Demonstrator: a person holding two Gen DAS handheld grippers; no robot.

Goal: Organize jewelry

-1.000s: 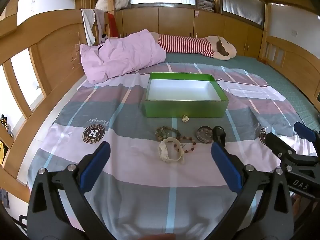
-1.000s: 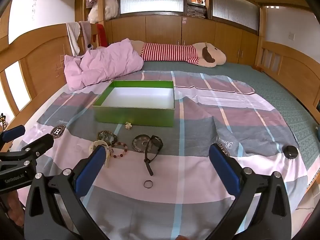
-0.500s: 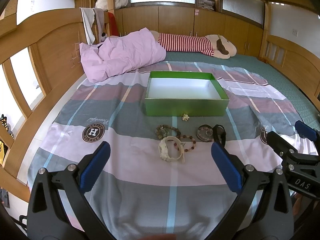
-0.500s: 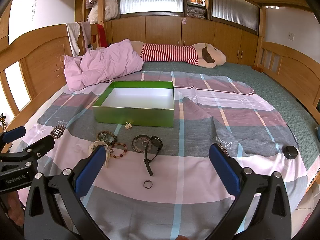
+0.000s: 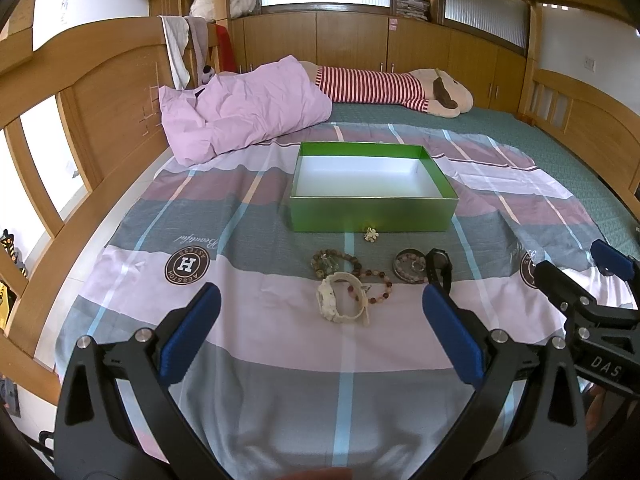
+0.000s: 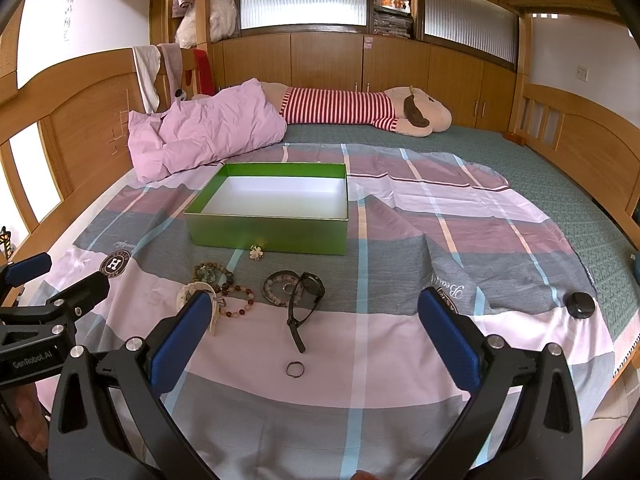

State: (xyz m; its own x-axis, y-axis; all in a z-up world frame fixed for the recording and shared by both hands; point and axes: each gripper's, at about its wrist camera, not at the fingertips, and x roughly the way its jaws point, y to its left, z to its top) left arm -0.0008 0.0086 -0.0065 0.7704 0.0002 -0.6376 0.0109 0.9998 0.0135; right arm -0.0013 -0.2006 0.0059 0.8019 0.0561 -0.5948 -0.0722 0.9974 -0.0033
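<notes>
A green box [image 5: 372,211] [image 6: 268,232] with a white, bare inside stands open on the striped bedspread. In front of it lie a small flower charm [image 5: 371,234] [image 6: 256,252], a green bead bracelet [image 5: 329,261] [image 6: 208,273], a red bead bracelet [image 5: 378,286] [image 6: 238,301], a white watch [image 5: 341,303] [image 6: 200,300], a round tin of beads [image 5: 410,265] [image 6: 280,288], a black watch [image 5: 439,266] [image 6: 306,300] and a small ring [image 6: 295,369]. My left gripper [image 5: 320,336] hovers open just short of the white watch. My right gripper [image 6: 312,336] is open above the ring.
A pink quilt [image 5: 240,116] and a striped plush toy [image 5: 400,90] lie at the far end of the bed. Wooden bed rails [image 5: 104,112] run along both sides. A black round lid [image 6: 581,305] sits near the right edge of the bedspread.
Both views have shifted very slightly; the jewellery and box lie where they were and both grippers stay open.
</notes>
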